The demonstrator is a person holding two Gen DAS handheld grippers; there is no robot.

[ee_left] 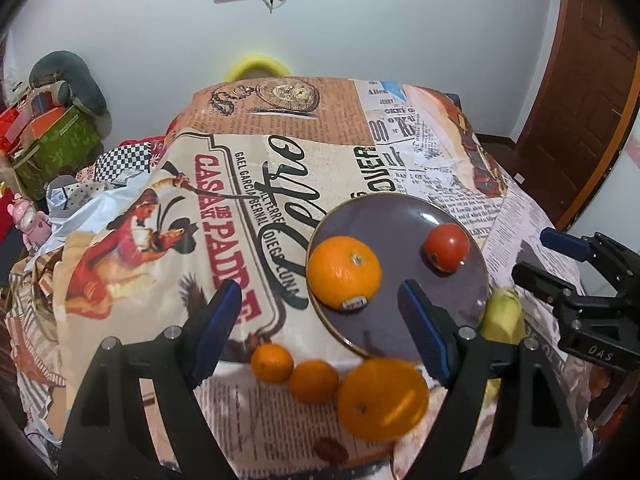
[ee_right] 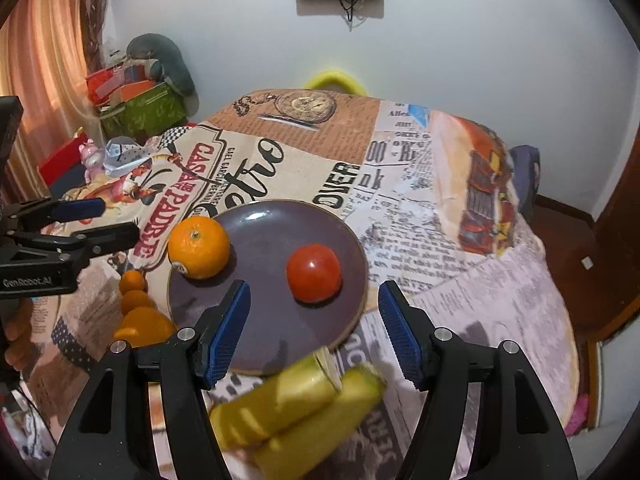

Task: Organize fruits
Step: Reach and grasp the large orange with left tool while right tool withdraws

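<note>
With both your left gripper (ee_left: 320, 320) and right gripper (ee_right: 314, 328) released and empty above the plate (ee_left: 384, 208), reach next for the near large orange (ee_left: 382, 398).

Printed tablecloth (ee_left: 320, 168) under plate (ee_left: 384, 208), oranges (ee_left: 382, 398)

Near corn cobs (ee_right: 296, 408) and large orange (ee_left: 382, 398) are blurred.

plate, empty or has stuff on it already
Not empty. The purple plate holds a large orange and a tomato, apart from each other.
</note>
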